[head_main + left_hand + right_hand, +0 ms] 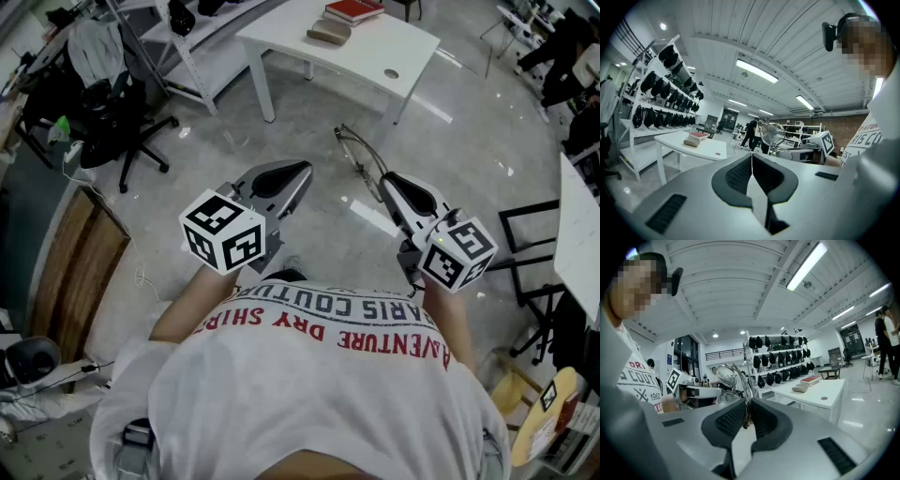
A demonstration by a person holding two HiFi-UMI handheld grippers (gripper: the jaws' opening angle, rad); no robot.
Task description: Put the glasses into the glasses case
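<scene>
My right gripper [384, 178] is shut on a temple arm of the thin wire-framed glasses [359, 156], which stick out ahead of it over the floor. In the right gripper view the arm is pinched between the dark pads [732, 418], and the lenses [725, 377] rise beyond the tips. My left gripper [305, 169] is shut with nothing in it, its pads [740, 176] meeting. It sits level with the right one, a little to its left. The tan glasses case [328, 31] lies closed on the white table [394, 47] farther ahead, beside a red book [354, 9].
A black office chair [122, 131] and white shelving [202, 56] stand at the left. A wooden panel [75, 272] lies lower left. A black-framed desk [525, 234] is at the right. Racks of dark helmets [661, 93] line the wall. Polished floor separates me from the table.
</scene>
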